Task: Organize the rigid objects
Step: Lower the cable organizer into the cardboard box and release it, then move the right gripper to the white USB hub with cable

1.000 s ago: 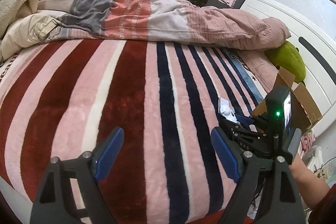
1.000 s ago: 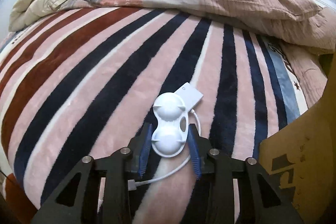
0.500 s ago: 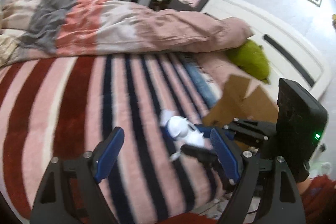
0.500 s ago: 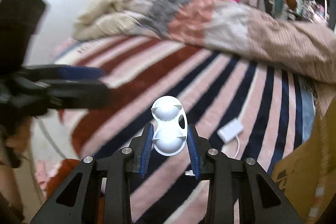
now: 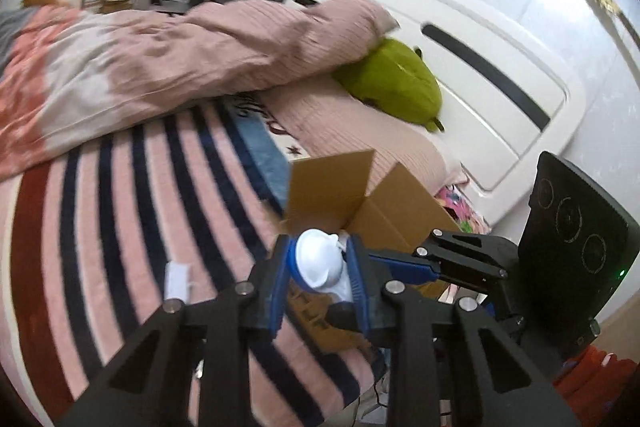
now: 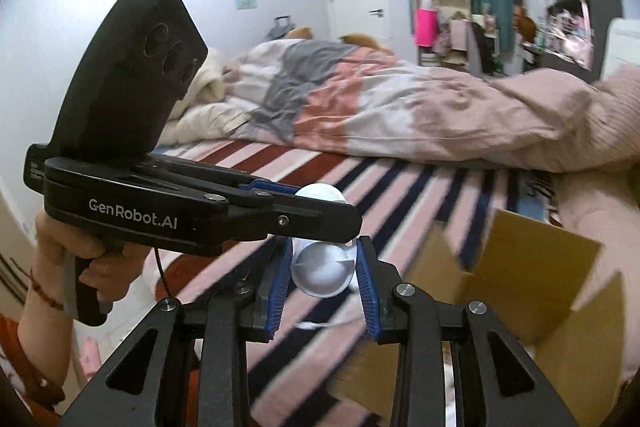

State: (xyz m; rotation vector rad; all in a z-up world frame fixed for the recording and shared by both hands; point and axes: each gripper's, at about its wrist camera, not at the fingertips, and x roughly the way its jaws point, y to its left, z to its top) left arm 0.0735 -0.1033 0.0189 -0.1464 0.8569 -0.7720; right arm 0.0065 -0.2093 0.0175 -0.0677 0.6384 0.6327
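While it was open a second ago, left gripper [image 5: 320, 273] now clamps the white holder [image 5: 320, 265]; right gripper [image 6: 325, 277] still grips it too, above cardboard box [image 5: 394, 215].

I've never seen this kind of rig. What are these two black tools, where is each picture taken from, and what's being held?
There is no robot here. A person holds a black pistol-grip tool in each hand, and each tool ends in two blue-padded fingers. A fisheye camera on each tool looks forward along its fingers, so one picture comes from the left tool and one from the right.

In its own view, the left gripper is closed on a white two-lobed plastic piece. The right gripper pinches the same piece from the other side, and the person's left hand shows in that view.

Below is a bed with a striped blanket. On it lie a white adapter and an open cardboard box. A green plush toy lies near the headboard.
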